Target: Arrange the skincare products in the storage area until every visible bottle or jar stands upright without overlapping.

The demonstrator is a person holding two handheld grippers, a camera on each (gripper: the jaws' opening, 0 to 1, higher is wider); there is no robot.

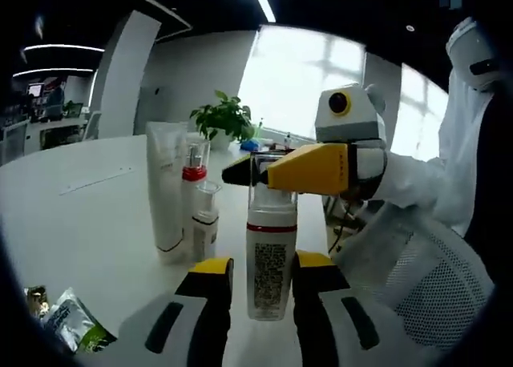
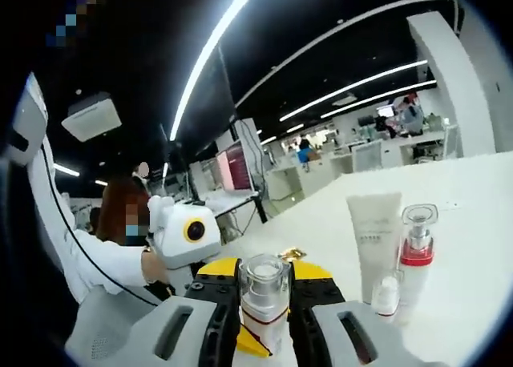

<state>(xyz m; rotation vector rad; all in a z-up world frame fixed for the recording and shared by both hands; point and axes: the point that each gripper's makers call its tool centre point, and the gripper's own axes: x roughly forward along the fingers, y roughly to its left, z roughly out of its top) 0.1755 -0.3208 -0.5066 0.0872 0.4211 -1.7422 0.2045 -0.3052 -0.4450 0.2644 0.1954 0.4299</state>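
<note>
My pump bottle [image 1: 271,259] stands upright on the white table [image 1: 88,223], clear cap on top, a red band above its printed label. Just beside it stand a tall white tube [image 1: 166,187], a red-collared bottle [image 1: 192,183] and a small bottle [image 1: 206,223], all upright.

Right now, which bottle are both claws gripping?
The clear-capped white foam pump bottle with a red band, apart from the white tube and two small bottles beside it.

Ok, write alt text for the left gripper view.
A clear-capped white pump bottle with a red band stands upright on a white table between the left gripper's yellow-tipped jaws, while the right gripper closes on its cap. Beside it stand a white tube and two small bottles.
</note>
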